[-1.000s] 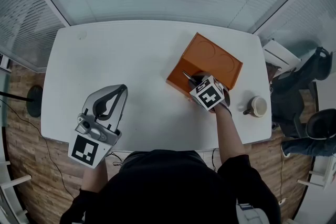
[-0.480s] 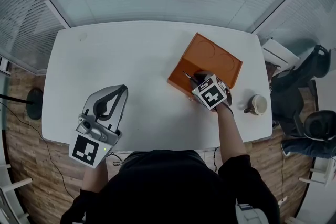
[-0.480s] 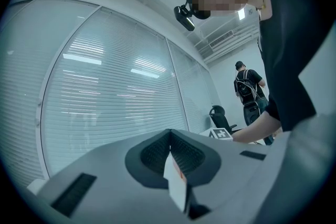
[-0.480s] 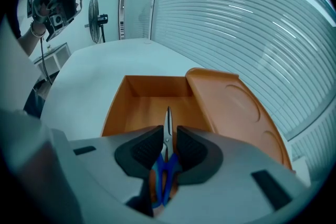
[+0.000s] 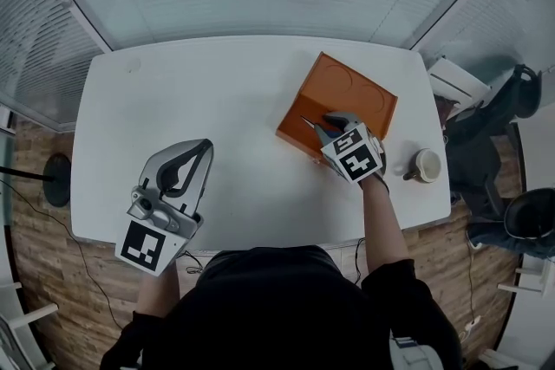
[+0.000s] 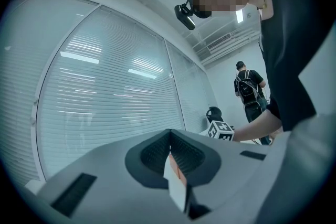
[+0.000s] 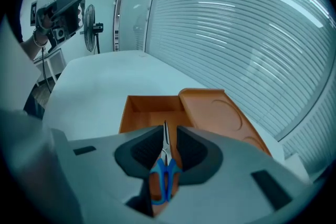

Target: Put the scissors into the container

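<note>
An orange container (image 5: 364, 100) lies on the white table (image 5: 217, 91) at the right; in the right gripper view its open compartment (image 7: 152, 107) faces me beside a flat part with round recesses (image 7: 220, 115). My right gripper (image 5: 323, 127) hangs over the container's near end, shut on the blue-handled scissors (image 7: 165, 178). Their blades (image 7: 165, 139) point past the jaws toward the open compartment, and the tip (image 5: 305, 120) shows in the head view. My left gripper (image 5: 205, 145) stays at the table's front left, jaws shut with nothing from the task in them, tilted up at the blinds (image 6: 169, 134).
A mug (image 5: 425, 169) stands on the table right of the container, close to my right hand. A chair and a dark bag (image 5: 499, 152) sit beyond the table's right edge. A person with a backpack (image 6: 247, 84) stands far off in the left gripper view.
My right gripper with the scissors has shifted slightly to the right over the container's near end. The left gripper has stayed where it was.
</note>
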